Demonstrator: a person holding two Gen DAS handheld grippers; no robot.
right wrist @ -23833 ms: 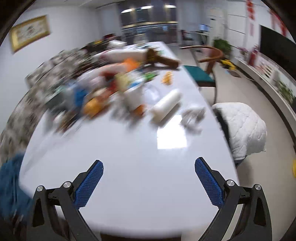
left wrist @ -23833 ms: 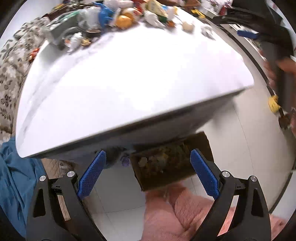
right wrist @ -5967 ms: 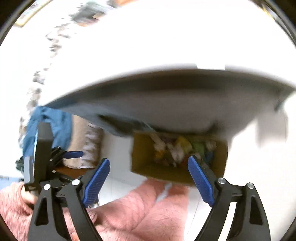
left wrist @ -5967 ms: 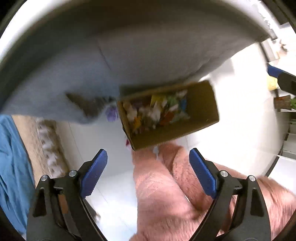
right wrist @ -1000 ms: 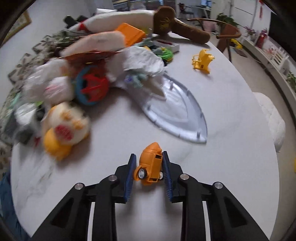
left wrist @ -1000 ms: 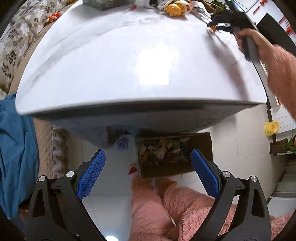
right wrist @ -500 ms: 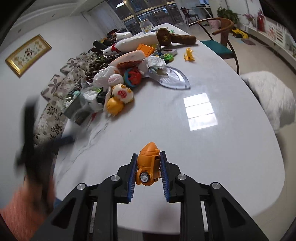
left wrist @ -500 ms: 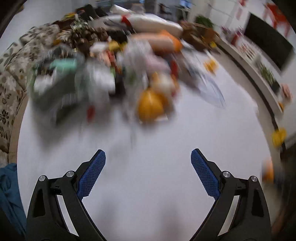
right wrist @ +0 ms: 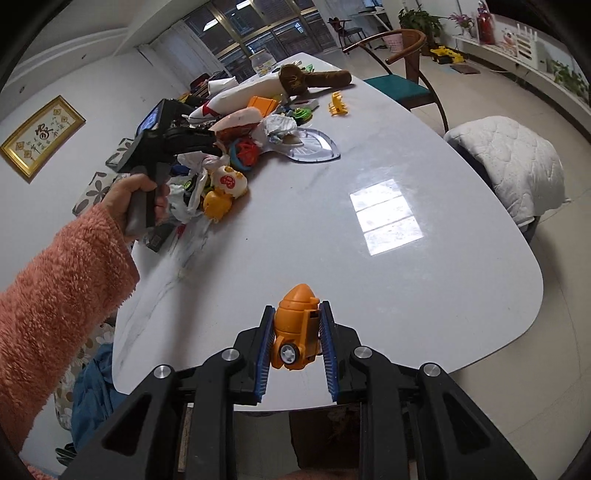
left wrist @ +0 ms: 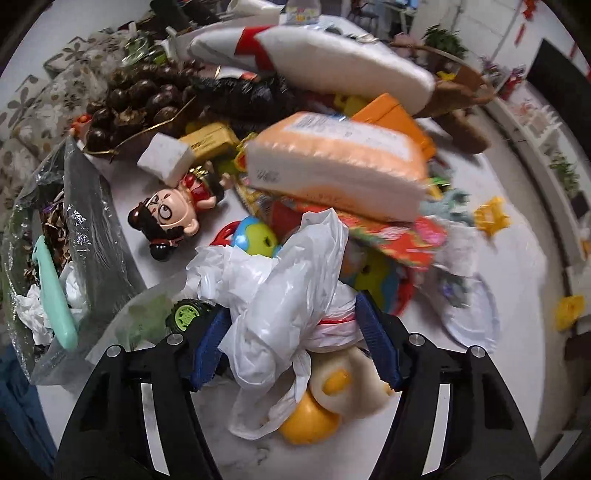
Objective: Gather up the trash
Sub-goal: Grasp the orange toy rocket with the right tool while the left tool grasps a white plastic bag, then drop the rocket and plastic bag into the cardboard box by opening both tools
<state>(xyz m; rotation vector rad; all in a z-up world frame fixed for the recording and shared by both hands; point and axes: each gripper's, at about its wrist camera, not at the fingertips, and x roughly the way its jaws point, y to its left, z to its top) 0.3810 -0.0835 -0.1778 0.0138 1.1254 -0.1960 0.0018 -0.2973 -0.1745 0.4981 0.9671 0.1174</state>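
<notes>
White bag (left wrist: 284, 291), lower centre of the left view, is lying between the left gripper (left wrist: 295, 341) jaws, which are closing around it. Right gripper (right wrist: 297, 341), well apart, is clamping an orange car (right wrist: 295, 332) over the table (right wrist: 369, 258) edge.

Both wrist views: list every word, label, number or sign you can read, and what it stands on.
None can be read.
Orange-and-white pack: printed lines on top, blurred.
Framed picture on the wall: gold characters, too small.
Clear bottle: label blurred.
Round white toy: red mark, not legible.
</notes>
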